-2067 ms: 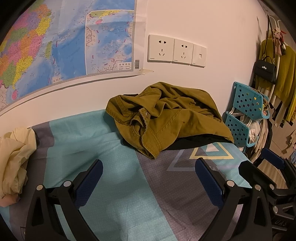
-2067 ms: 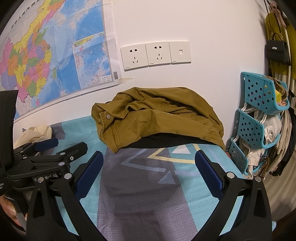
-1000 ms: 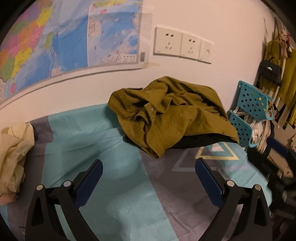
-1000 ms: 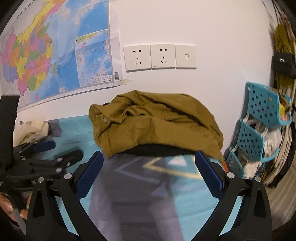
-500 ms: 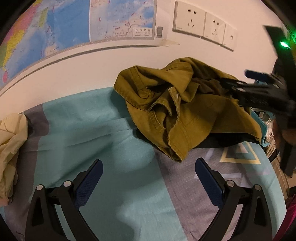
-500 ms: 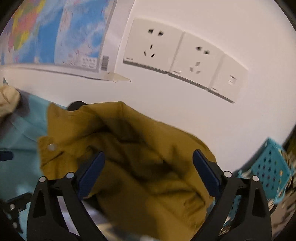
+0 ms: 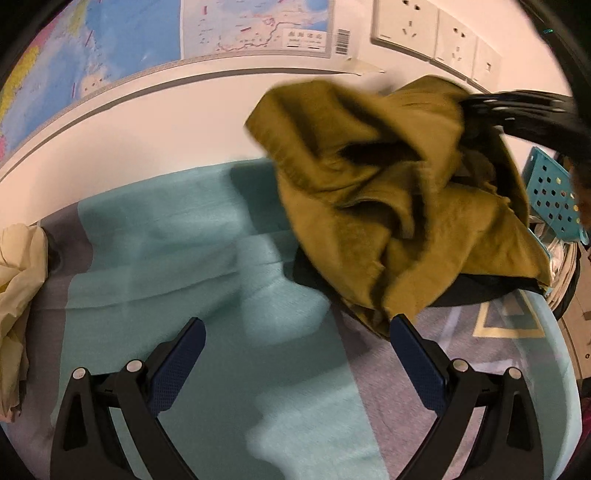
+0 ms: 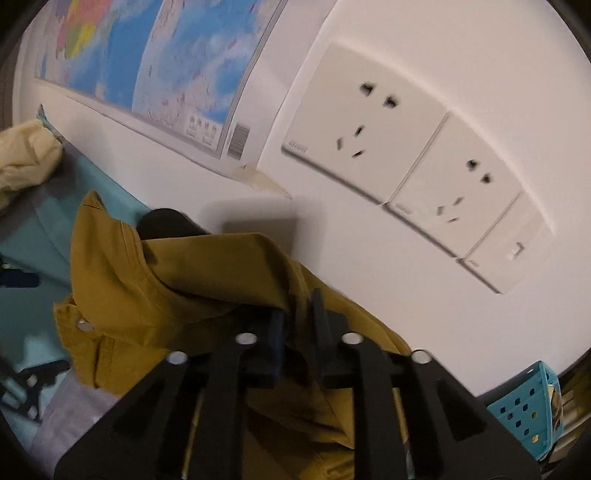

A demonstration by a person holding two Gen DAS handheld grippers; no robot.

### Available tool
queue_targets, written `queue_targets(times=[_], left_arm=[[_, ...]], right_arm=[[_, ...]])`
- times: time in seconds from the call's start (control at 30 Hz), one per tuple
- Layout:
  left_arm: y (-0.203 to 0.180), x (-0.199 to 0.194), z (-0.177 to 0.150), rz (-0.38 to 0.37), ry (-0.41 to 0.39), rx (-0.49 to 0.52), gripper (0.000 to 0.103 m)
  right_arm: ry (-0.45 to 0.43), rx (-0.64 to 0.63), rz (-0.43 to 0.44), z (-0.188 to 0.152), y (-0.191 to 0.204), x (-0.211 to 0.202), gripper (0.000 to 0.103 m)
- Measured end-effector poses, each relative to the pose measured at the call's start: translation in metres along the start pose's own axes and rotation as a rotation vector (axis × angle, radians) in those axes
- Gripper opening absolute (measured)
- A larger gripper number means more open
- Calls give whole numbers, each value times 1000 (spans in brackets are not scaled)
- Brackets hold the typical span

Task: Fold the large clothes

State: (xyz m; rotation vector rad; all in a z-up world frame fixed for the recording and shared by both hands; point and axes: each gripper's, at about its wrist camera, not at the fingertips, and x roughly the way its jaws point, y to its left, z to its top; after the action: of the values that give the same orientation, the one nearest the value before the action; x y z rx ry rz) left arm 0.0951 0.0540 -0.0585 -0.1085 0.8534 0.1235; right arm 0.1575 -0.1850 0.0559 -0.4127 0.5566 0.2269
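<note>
An olive jacket (image 7: 369, 192) hangs bunched over the far right of the bed, against the wall. Its upper edge is raised and its lower folds still trail on a black garment (image 7: 480, 291). My right gripper (image 8: 297, 314) has its jaws closing on a fold of the olive jacket (image 8: 166, 295), with the fabric pinched between the pads. In the left wrist view the right gripper (image 7: 476, 105) reaches in from the right at the jacket's top. My left gripper (image 7: 295, 325) stands open above the teal and grey sheet (image 7: 166, 240), holding nothing, with the jacket's lowest fold just beyond its right finger.
A cream cloth (image 7: 14, 280) lies heaped at the bed's left edge. A teal perforated basket rack (image 7: 554, 192) stands off the bed's right end. The wall behind carries a map (image 7: 129, 33) and a row of sockets (image 8: 369, 122).
The right gripper swung in over the jacket, rolled, and narrowed its jaws onto the fabric; the jacket's top has risen off the bed. The left gripper moved nearer and lower, staying open.
</note>
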Motion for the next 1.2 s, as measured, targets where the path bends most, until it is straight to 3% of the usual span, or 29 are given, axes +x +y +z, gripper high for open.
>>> queue_targets(times=[0.07,0.1,0.2,0.23,0.27,0.3,0.33,0.37,0.53,0.63,0.73,0.83,0.97,1.03,1.1,1.17,1.2], left_arm=[[3,5,3,2,4,-5,96],[5,6,4,4,4,-8,96],[10,8,5,-1,0,-8,96],[11,8,5,-2,-4,-6,96],[12,7,4,-2,-7,-2,96],[15,7,4,2,-9,1,96],[18,5,2,-1,-12,-1,96],[21,4,3,-8,-13,-1,96],[26,-11,-1,-56,-66,4,96],[23,-23,-4,-138,-111,29,96],[5,-35,-9,-250,-140,94,96],[-24,-40,-12,-387,-160,189,96],[-62,-47,1,-473,-229,259,96],[-74,-46,19,-517,-280,235,96],[-78,-31,38,-632,-231,144,96],[-79,-21,45,-668,-207,91,96],[-85,-9,49,-746,-152,85,96]], right_arm=[[-6,-31,-12,-1,1,0,74],[-4,-59,-25,6,4,4,79],[21,-145,-15,9,20,24,78],[29,-151,-4,4,16,32,77],[49,-166,27,4,19,42,60],[77,-169,47,4,20,49,43],[100,-159,67,4,19,56,12],[118,-139,66,5,14,57,11],[-35,123,60,7,-51,-20,9],[-114,310,41,-6,-102,-71,8],[-175,425,19,-23,-127,-109,8],[-223,477,8,-27,-145,-133,7],[-288,500,15,-23,-147,-173,7],[-312,505,12,-22,-140,-177,7],[-327,514,9,-25,-147,-193,6],[-337,527,3,-27,-149,-199,6],[-340,530,11,-30,-153,-203,6]])
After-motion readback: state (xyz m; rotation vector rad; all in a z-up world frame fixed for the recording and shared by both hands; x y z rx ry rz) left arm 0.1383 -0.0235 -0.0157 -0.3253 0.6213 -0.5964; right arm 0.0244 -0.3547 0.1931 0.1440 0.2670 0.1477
